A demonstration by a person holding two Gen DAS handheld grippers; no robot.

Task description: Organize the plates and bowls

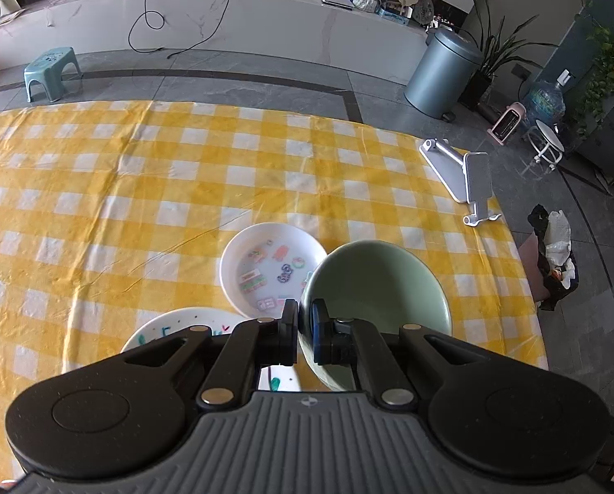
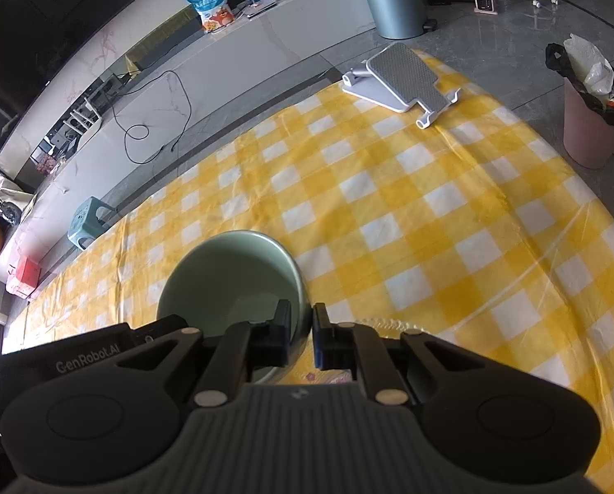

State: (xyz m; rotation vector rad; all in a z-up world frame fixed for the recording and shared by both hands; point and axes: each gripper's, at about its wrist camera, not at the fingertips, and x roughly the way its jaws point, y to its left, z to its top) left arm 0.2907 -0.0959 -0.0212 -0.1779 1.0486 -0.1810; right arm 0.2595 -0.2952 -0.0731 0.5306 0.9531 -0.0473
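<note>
We saw the left tongs [image 1: 305, 321] and the right tongs [image 2: 301, 329] each clamped on a green bowl's [image 1: 377, 284] rim; its empty hollow lay at twelve o'clock. "GenRobot.AI" [image 2: 87, 361] marked one handle.

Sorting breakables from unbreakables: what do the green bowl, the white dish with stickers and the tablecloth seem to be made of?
Green bowl: likely glazed ceramic, possibly melamine; smooth, even pale green, soft sheen, thick rim.
White dish with stickers: looks like plastic or melamine, perhaps ceramic; matte white, colourful printed motifs inside.
Tablecloth: thin wipeable plastic or coated fabric; sharp creases and glossy glints over the yellow check.
</note>
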